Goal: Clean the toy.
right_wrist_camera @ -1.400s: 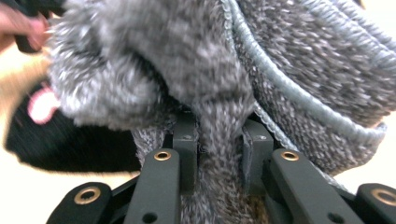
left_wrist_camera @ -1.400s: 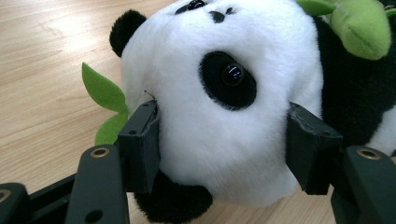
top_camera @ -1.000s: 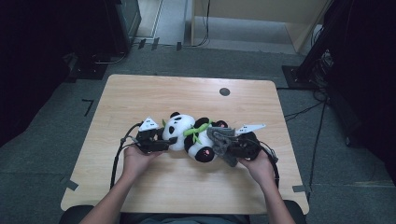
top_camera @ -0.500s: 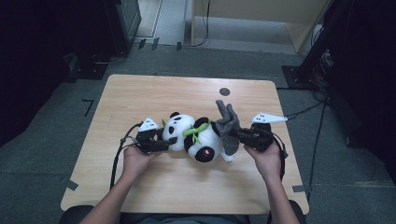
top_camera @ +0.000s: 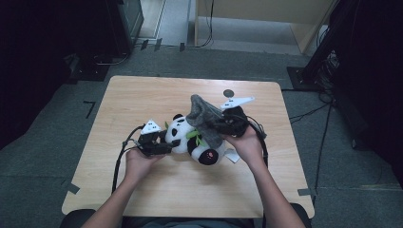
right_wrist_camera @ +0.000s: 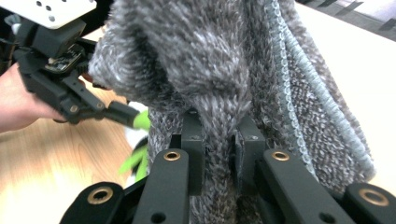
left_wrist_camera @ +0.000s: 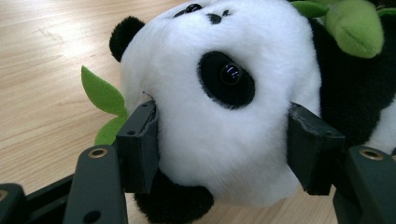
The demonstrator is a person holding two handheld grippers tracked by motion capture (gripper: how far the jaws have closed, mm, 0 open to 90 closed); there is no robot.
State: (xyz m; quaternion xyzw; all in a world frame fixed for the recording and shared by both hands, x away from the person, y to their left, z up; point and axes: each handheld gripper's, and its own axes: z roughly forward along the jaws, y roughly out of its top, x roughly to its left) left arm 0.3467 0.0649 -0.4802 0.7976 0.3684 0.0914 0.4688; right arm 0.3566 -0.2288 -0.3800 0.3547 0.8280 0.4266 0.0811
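left gripper [left_wrist_camera: 224, 140] clamped on the white head of the black-and-white plush panda [top_camera: 192, 140], which lay on its side mid-table on the light wooden table [top_camera: 142, 99]. right gripper [right_wrist_camera: 219, 149] pinched a fold of the grey knitted fuzzy cloth [right_wrist_camera: 224, 70], held raised and draped over the panda's far right side (green felt leaves [left_wrist_camera: 105, 95] at its neck).

This looks like a lab or recording studio: a bare wooden desk [top_camera: 142, 104] stands alone on grey carpet [top_camera: 43, 166] with tape marks [top_camera: 89, 107], dark equipment racks [top_camera: 366, 61] and loose cables [top_camera: 323, 128] around it.
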